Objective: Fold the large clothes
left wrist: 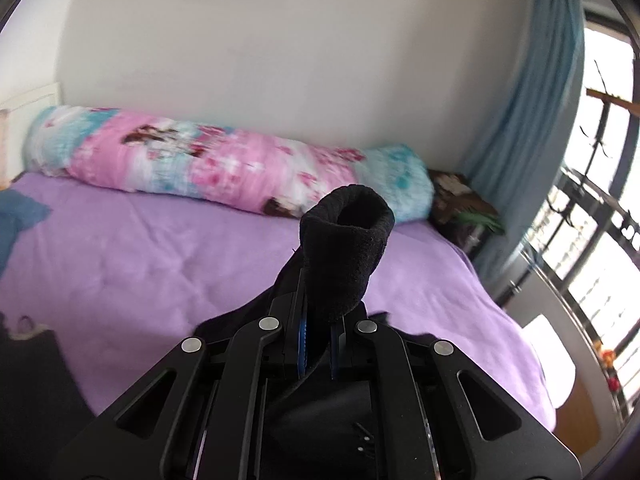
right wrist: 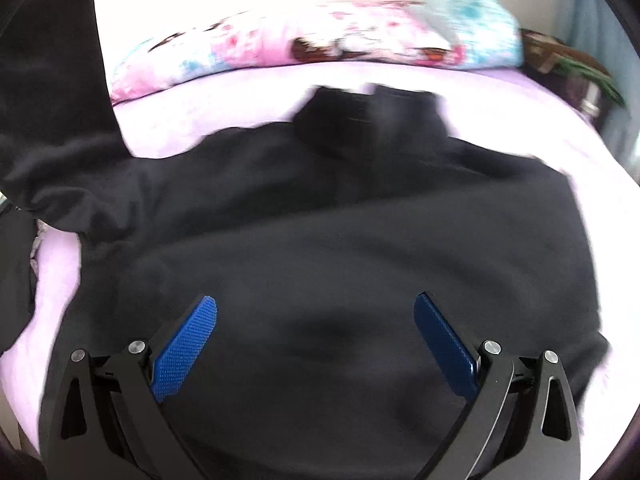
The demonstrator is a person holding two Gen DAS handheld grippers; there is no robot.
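Note:
A large black garment (right wrist: 320, 220) lies spread on the purple bed cover (right wrist: 192, 116), its collar (right wrist: 368, 120) toward the rolled quilt. One sleeve (right wrist: 52, 92) rises off the bed at the left of the right wrist view. In the left wrist view my left gripper (left wrist: 318, 344) is shut on that black sleeve, and the ribbed cuff (left wrist: 348, 236) sticks up past the fingers, its opening facing the camera. My right gripper (right wrist: 316, 324) hangs open above the garment's body, blue pads (right wrist: 188, 344) wide apart with nothing between them.
A rolled pink and blue floral quilt (left wrist: 224, 164) lies along the wall at the far side of the bed. A blue cloth (left wrist: 16, 220) sits at the left edge. A blue curtain (left wrist: 532, 120) and a barred window (left wrist: 600, 220) stand to the right.

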